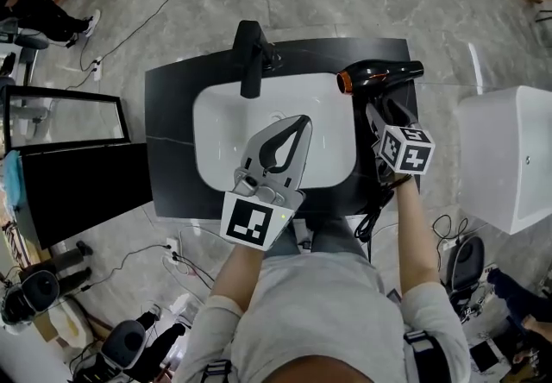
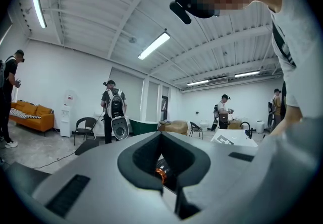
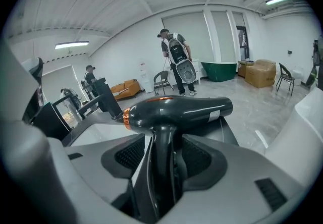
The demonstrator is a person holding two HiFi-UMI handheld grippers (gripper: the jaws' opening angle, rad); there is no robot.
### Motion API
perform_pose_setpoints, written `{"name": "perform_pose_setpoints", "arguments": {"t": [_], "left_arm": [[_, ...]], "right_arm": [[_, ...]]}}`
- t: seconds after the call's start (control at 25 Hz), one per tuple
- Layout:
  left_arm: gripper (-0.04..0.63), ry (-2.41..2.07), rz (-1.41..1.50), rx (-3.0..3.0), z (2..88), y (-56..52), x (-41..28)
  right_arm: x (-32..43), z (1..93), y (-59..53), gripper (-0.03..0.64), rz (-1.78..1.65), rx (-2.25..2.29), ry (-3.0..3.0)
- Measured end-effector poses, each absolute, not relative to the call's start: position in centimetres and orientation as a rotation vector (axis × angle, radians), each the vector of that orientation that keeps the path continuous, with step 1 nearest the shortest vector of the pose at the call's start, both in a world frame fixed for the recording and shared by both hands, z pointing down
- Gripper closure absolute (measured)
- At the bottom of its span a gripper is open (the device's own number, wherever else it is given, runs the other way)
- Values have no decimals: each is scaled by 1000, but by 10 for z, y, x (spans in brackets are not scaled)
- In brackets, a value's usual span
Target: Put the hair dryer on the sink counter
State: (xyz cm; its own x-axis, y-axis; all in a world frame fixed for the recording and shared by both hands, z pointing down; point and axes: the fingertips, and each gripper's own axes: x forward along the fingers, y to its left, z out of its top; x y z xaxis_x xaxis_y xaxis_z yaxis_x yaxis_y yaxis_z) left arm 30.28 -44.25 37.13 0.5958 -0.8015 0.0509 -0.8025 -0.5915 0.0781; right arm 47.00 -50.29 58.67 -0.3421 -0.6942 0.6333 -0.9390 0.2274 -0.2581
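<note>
The black hair dryer (image 1: 379, 76) with an orange ring lies on the black sink counter (image 1: 172, 114), at its back right corner, nozzle toward the white basin (image 1: 224, 122). In the right gripper view the hair dryer (image 3: 176, 109) has its handle running down between my jaws. My right gripper (image 1: 384, 109) (image 3: 161, 157) straddles that handle with a gap showing beside the left pad, so it is open. My left gripper (image 1: 297, 127) (image 2: 161, 140) hovers over the basin, tips together, holding nothing. The black faucet (image 1: 250, 58) stands behind the basin.
A white tub-like fixture (image 1: 509, 157) stands right of the counter. A black cabinet with a mirror (image 1: 78, 174) is at the left. The dryer's cord (image 1: 371, 217) hangs over the counter's front edge. Cables lie on the floor, and several people stand in the room.
</note>
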Motion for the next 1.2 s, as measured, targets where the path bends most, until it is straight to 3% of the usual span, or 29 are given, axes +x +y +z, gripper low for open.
{"name": "perform_pose_setpoints", "arguments": {"t": [0.08,0.2,0.28,1.2], "left_arm": [[583,-1358,8,2734,369,-438,304],[583,-1331,-4,2760,363,-430,306],[583,-1307,-12,2779,359,-426,306],[583,-783,-116,3019,318,-348,309]], "right_arm": [[469,576,-498,399,855,1528,-2147],[472,560,-488,548,824,1586,-2151],[473,551,-481,603,827,1619,-2156],[425,399,-355,607,585,1986,-2264]]}}
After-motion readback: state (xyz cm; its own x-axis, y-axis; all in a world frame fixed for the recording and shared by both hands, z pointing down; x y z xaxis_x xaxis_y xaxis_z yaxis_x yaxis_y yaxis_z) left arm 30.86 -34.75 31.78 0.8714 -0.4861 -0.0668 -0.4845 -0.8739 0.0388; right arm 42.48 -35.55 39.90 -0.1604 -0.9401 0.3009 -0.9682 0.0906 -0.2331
